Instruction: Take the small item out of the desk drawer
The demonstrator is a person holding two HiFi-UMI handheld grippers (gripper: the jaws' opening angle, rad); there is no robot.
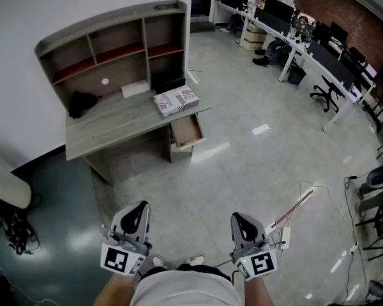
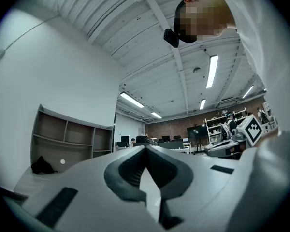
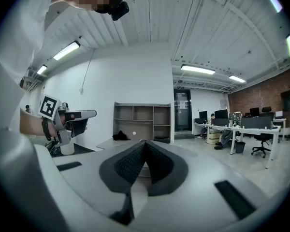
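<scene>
A grey desk with a shelf hutch stands against the white wall, well ahead of me. Its drawer on the right side is pulled open; whatever lies inside is too small to make out. My left gripper and right gripper are held close to my body, far from the desk, both shut with nothing between the jaws. In the left gripper view the left gripper points past the desk into the room, jaws touching. The right gripper faces the desk across the floor.
A patterned box, a black cloth and a white sheet lie on the desktop. A red-and-white cable runs over the floor at right. Office desks, chairs and seated people fill the back right. Black cables pile at left.
</scene>
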